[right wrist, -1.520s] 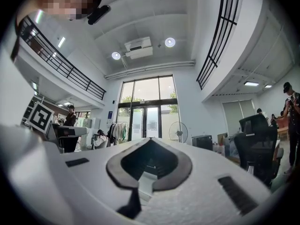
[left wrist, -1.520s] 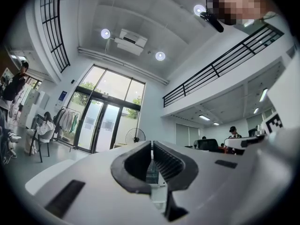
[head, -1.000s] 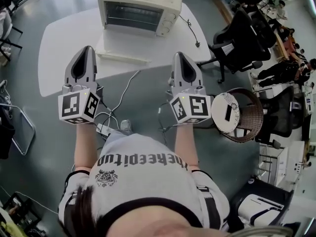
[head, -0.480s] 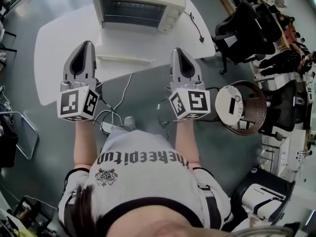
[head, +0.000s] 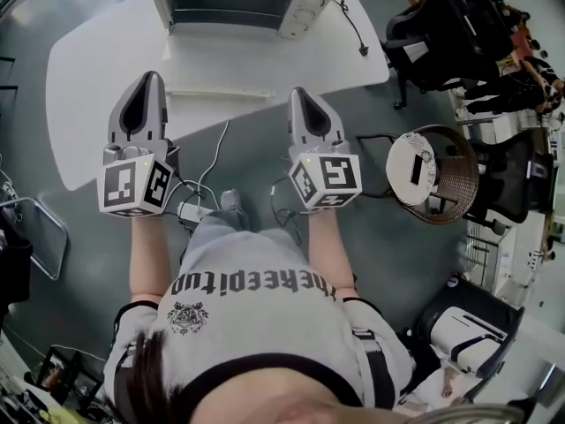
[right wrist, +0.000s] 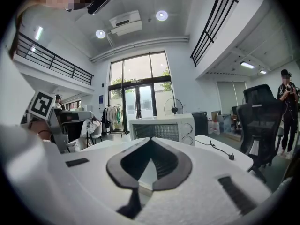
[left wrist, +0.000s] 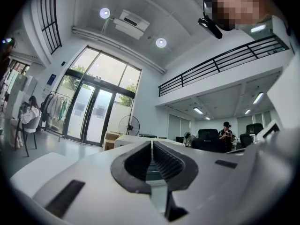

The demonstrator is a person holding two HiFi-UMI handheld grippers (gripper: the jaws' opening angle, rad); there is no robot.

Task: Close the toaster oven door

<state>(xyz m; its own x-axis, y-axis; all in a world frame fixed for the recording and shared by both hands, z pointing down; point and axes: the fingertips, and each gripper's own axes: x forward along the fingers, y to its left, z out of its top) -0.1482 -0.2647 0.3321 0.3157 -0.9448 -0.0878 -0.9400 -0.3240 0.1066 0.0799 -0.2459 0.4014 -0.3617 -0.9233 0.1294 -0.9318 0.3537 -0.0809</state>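
The cream toaster oven [head: 238, 3] stands at the far side of the white table [head: 88, 87], and its door [head: 216, 73] lies folded down flat in front of it. My left gripper [head: 150, 78] is shut and empty, and its tip shows over the table just left of the door. My right gripper [head: 300, 93] is also shut and empty, at the table's near edge by the door's right corner. The right gripper view looks level over its closed jaws [right wrist: 150, 138] at the oven [right wrist: 161, 129]. Neither gripper touches the door.
A black power cord [head: 353, 29] trails over the table right of the oven. Office chairs [head: 441, 25] and a round wicker stool [head: 433, 184] stand to the right. A power strip and cables [head: 199, 206] lie on the floor by the person's feet.
Both grippers have sunk and moved forward toward the table's near edge. The oven and table sit higher in the head view. The jaws stay shut.
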